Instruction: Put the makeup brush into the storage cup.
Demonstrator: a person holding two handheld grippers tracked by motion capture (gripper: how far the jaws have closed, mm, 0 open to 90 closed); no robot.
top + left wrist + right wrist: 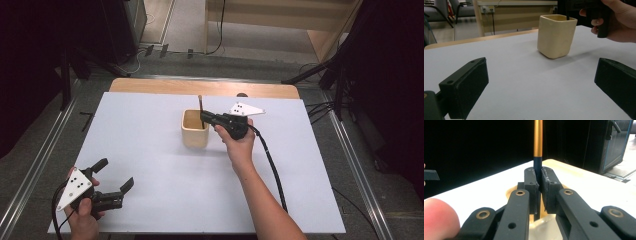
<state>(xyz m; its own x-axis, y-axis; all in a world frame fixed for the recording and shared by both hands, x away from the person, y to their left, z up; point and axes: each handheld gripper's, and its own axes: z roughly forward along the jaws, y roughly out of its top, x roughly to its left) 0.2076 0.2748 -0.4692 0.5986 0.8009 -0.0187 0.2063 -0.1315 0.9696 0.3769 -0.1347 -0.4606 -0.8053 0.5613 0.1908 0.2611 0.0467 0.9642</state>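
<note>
A cream square cup [195,129] stands upright near the middle of the white table [150,150]. My right gripper [204,119] hovers over its right rim, shut on a thin stick [200,106] that stands upright with its lower end inside the cup. In the right gripper view the pads [532,178] clamp the stick's dark blue part, and its orange-gold shaft [538,140] rises above them. My left gripper [116,173] rests at the near left corner, open, with nothing between its jaws. Its own view faces the cup [556,36] across bare table.
A wooden strip [200,87] borders the table's far edge. The right gripper's cable [272,170] trails back along the forearm. Metal floor rails [35,170] run along both sides of the table. Chairs [446,10] and a wooden bench stand beyond.
</note>
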